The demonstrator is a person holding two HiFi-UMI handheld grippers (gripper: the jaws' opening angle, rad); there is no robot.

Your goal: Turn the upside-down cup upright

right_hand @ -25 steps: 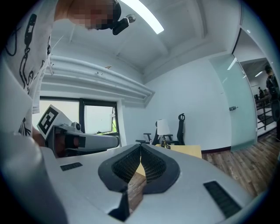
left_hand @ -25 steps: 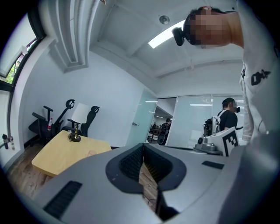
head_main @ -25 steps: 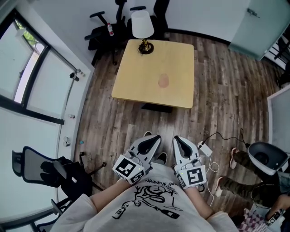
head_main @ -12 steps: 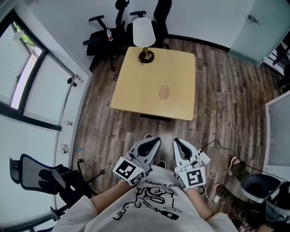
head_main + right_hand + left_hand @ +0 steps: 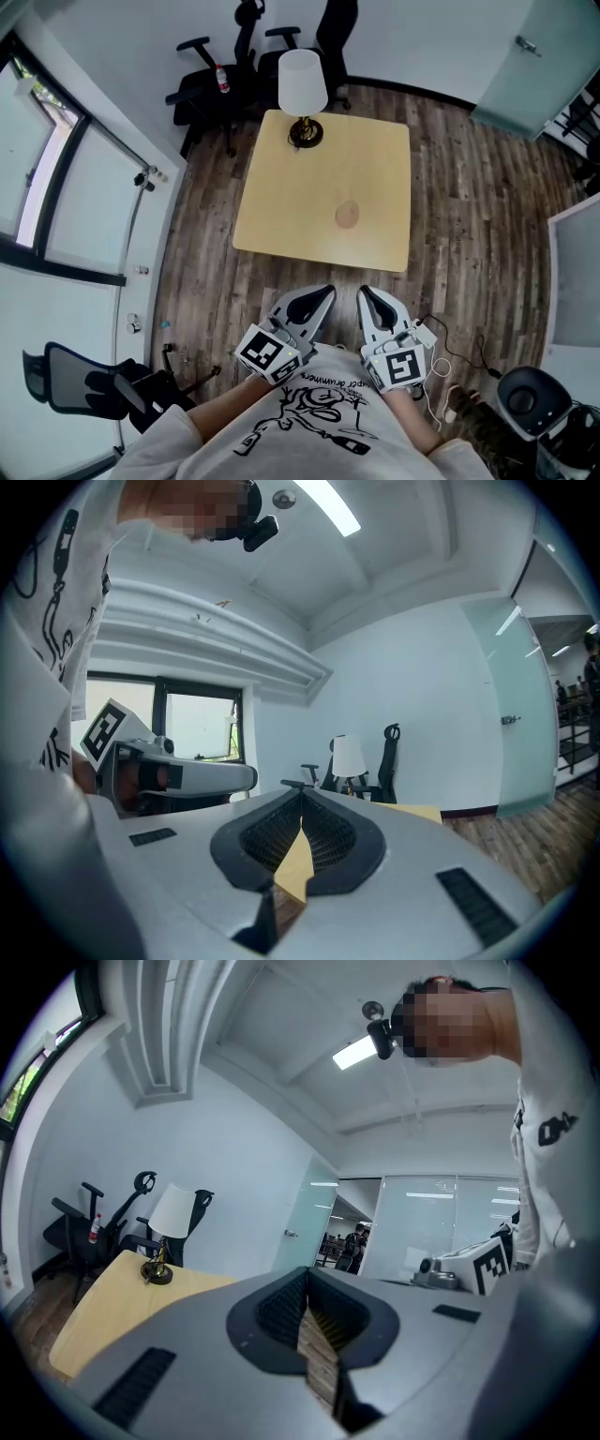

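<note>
A small brownish cup (image 5: 347,215) stands on the light wooden table (image 5: 281,216), right of its middle; it is too small to tell which way up it is. Both grippers are held level in front of my chest, well short of the table's near edge. My left gripper (image 5: 323,292) is shut with nothing in it, its jaws meeting in the left gripper view (image 5: 307,1279). My right gripper (image 5: 367,293) is likewise shut and empty (image 5: 301,803). The cup is hidden behind the gripper bodies in both gripper views.
A table lamp (image 5: 302,89) with a white shade stands at the table's far edge. Black office chairs (image 5: 211,70) line the far wall, another chair (image 5: 89,389) is at the lower left, a stool (image 5: 525,403) at the lower right. A cable (image 5: 427,333) lies on the wooden floor.
The table has come nearer and sits lower in the head view. Both grippers keep their place before my chest, still shut. The seated person at the right has slid out of view.
</note>
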